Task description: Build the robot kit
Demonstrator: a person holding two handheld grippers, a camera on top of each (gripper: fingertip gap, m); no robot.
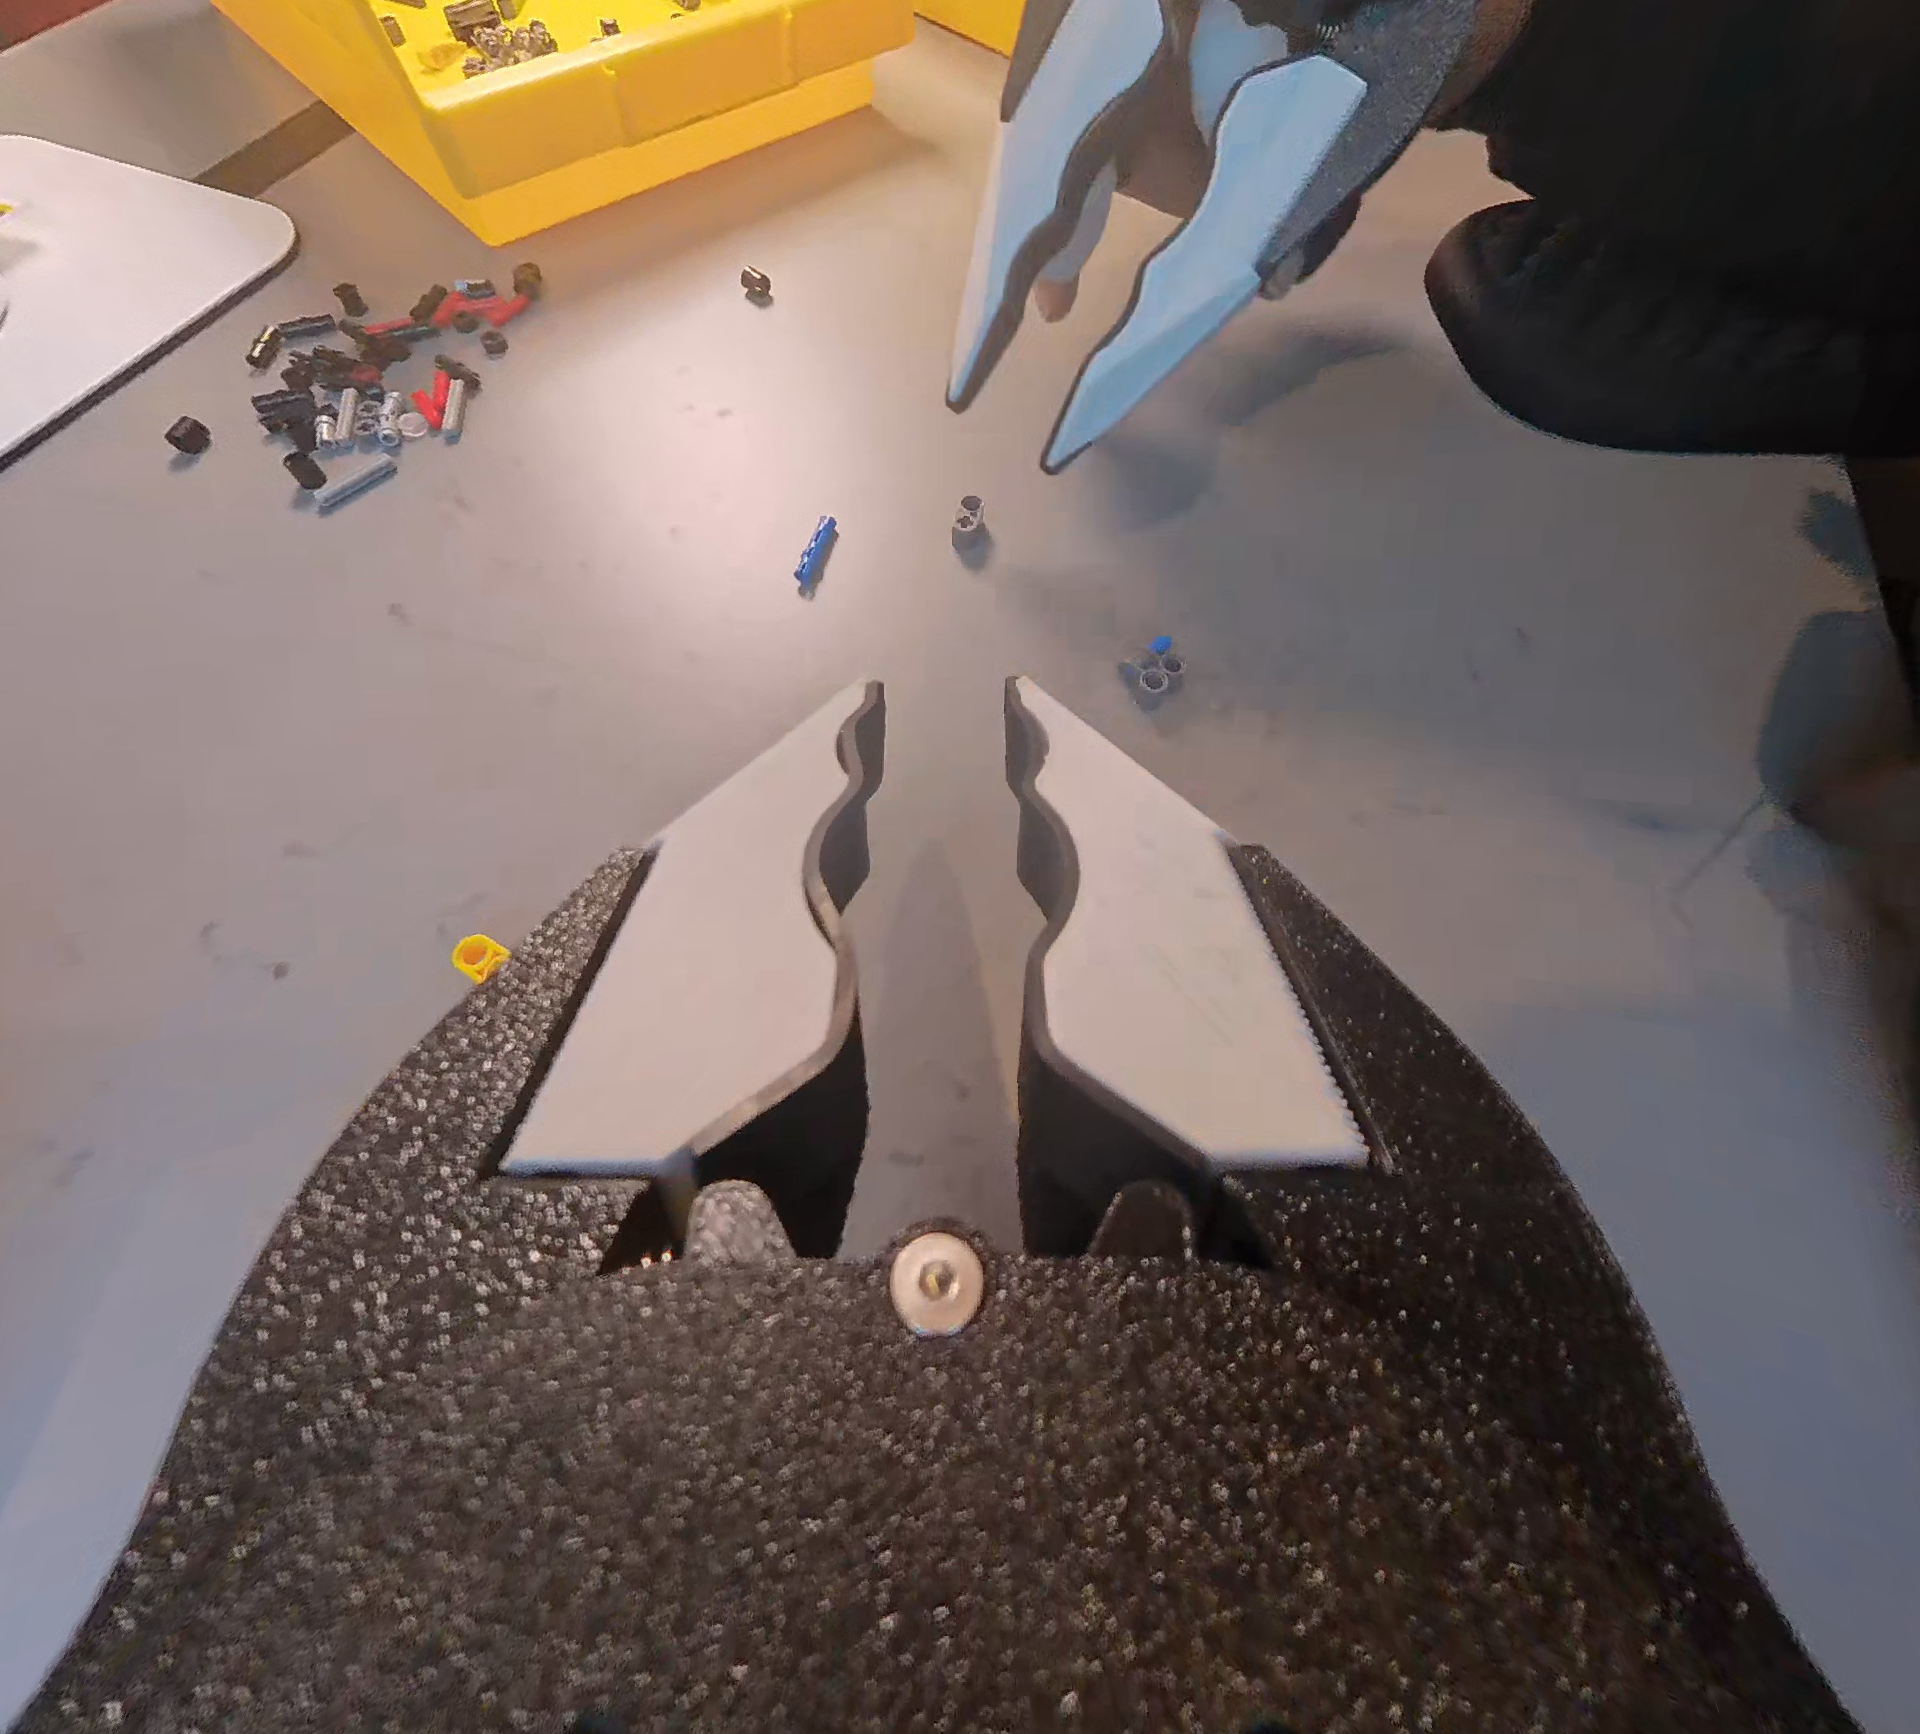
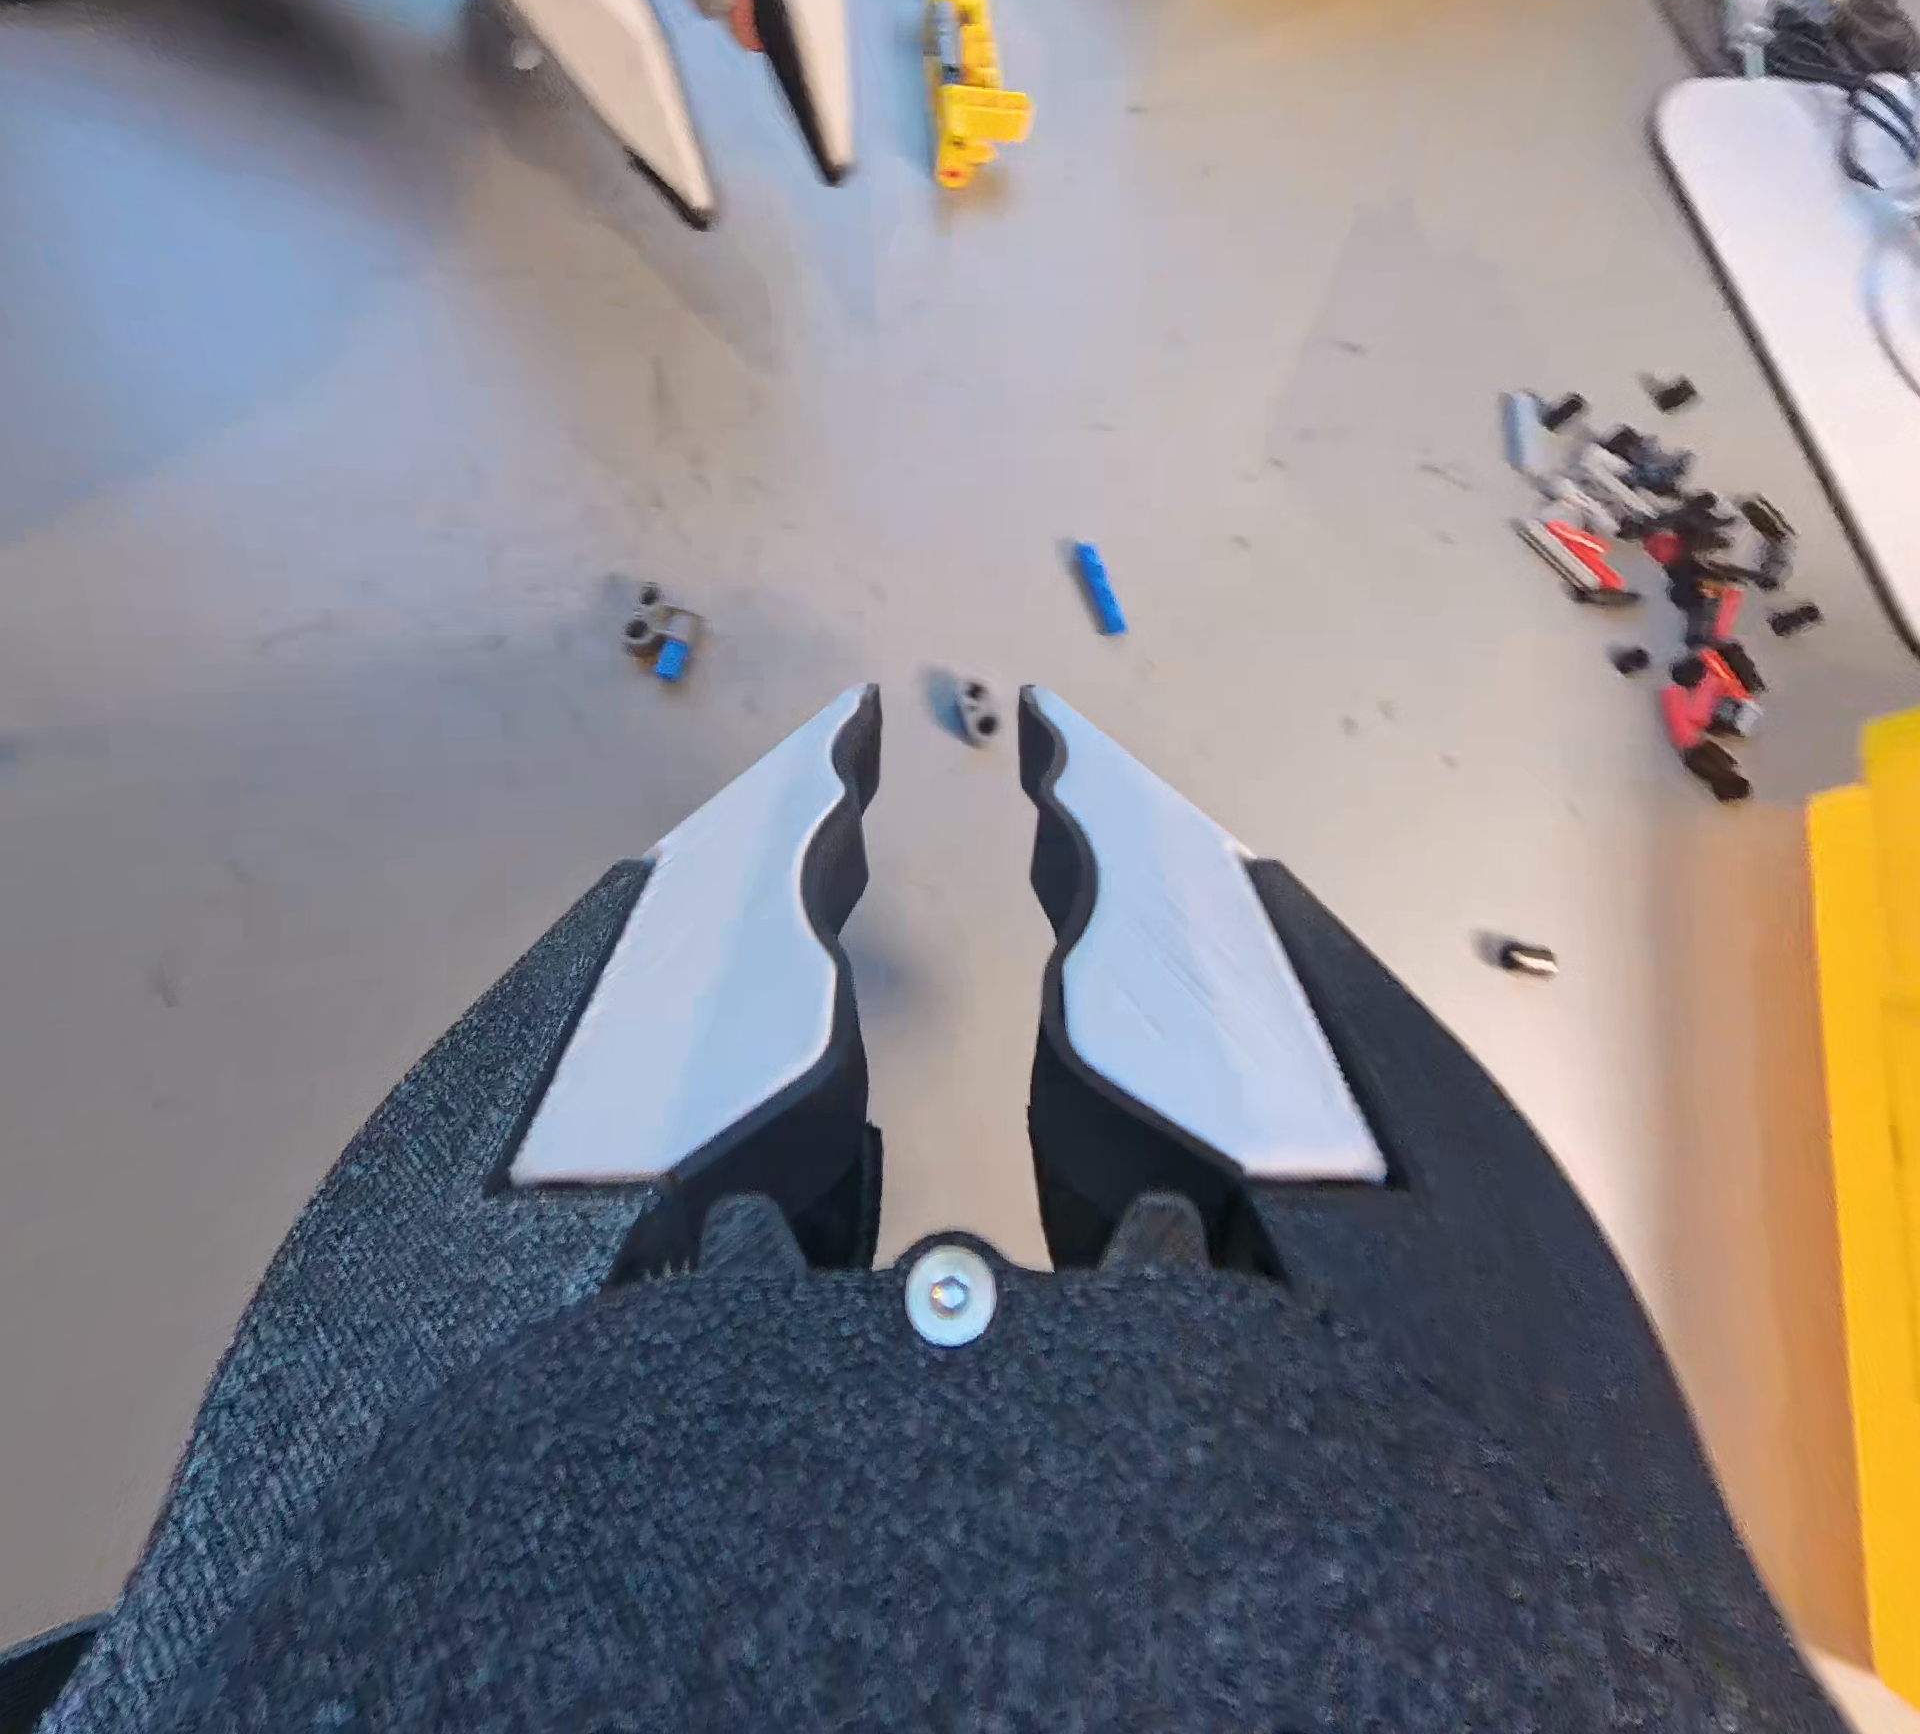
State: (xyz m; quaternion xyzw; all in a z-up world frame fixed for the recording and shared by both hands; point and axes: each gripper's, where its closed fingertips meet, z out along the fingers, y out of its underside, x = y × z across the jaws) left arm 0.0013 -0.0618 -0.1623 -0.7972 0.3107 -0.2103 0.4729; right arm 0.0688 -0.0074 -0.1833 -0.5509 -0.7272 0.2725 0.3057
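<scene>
Grey table (image 1: 416, 749) fills both views, strewn with small plastic building pieces. At upper left of the left wrist view a yellow bin (image 1: 644, 95) holds sorted pieces, and a loose pile (image 1: 364, 375) lies below it, likely tipped out for picking. The left tool (image 1: 943, 697) hovers spread and empty, level over bare table. The right tool (image 2: 949, 697), angled down, is spread around a small grey connector (image 2: 968, 700), not pinching it. A blue pin (image 2: 1099, 588) lies just beyond.
</scene>
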